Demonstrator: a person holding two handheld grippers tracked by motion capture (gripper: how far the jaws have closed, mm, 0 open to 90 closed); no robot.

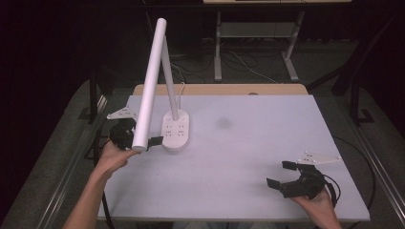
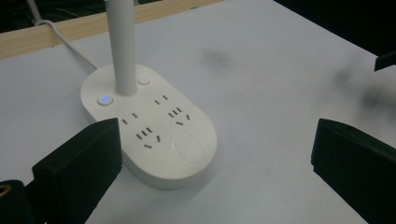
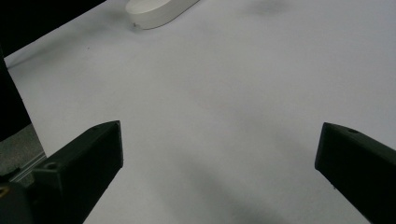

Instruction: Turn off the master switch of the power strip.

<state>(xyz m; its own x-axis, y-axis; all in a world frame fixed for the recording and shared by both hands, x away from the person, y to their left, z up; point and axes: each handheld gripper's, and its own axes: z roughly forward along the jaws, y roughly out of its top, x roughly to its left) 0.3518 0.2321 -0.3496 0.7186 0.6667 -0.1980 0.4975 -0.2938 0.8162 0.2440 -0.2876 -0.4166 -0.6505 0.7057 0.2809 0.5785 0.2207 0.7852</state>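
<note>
**A:** What sits at the centre of the scene?

**B:** A white desk lamp (image 1: 157, 81) stands on a white bench (image 1: 239, 162). Its oval base (image 2: 149, 126) doubles as a power strip, with several socket slots, a small lit blue button (image 2: 105, 100), a round button beside the stem and a larger oval pad near the front end. A white stem rises from the base, and a long tube-shaped lamp head (image 1: 149, 86) slopes down from the top toward the person's side. A white cord (image 2: 65, 39) runs from the base toward the bench's far wooden edge.

**A:** Where are the tools, relative to the lamp?

**B:** The left tool (image 1: 138, 138) is just beside the base, on its left, partly behind the lower end of the lamp head. Its jaws are spread wide and grasp nothing. In the left gripper view, one jaw is close to the near end of the base and the other is well apart from it.

**A:** And the other one?

**B:** The right tool (image 1: 279, 174) is well apart from the lamp, near the bench's front right corner, held in the person's hand (image 1: 317, 207). Its jaws are also wide apart, released, over bare bench.
</note>
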